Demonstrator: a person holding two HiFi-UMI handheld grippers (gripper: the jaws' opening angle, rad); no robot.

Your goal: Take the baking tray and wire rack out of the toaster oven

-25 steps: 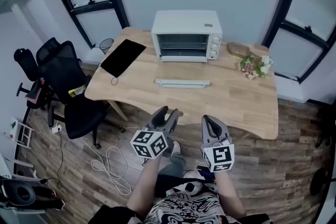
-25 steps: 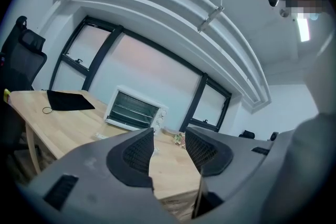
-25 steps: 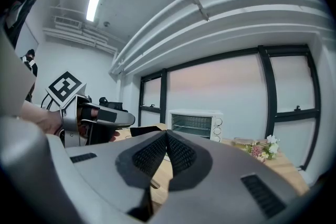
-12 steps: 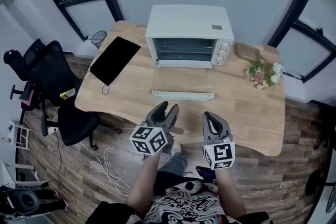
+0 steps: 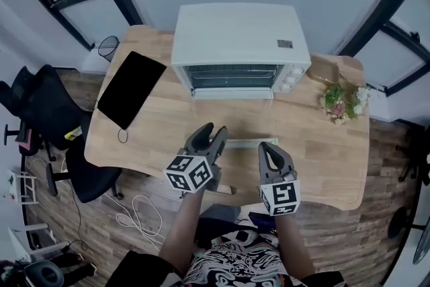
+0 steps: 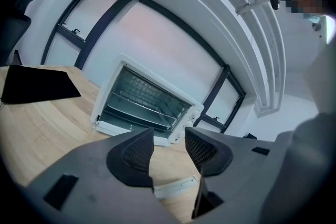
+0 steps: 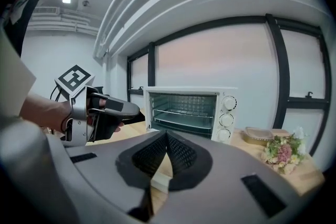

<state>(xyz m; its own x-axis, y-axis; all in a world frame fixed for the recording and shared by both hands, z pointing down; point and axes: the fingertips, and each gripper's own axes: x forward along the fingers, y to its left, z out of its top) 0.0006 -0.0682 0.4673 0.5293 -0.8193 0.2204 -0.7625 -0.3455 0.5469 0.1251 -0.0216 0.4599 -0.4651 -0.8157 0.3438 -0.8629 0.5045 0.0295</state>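
Looks like the approach stage: wire rack and baking tray sit inside the open toaster oven at upper centre, left gripper jaws apart and empty, right gripper jaws together on nothing, both lower centre, so next call is a reach into the cavity.

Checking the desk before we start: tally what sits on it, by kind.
Oven: 1
Tablet: 1
White strip: 1
Dish: 1
Flower bunch: 1
Total: 5
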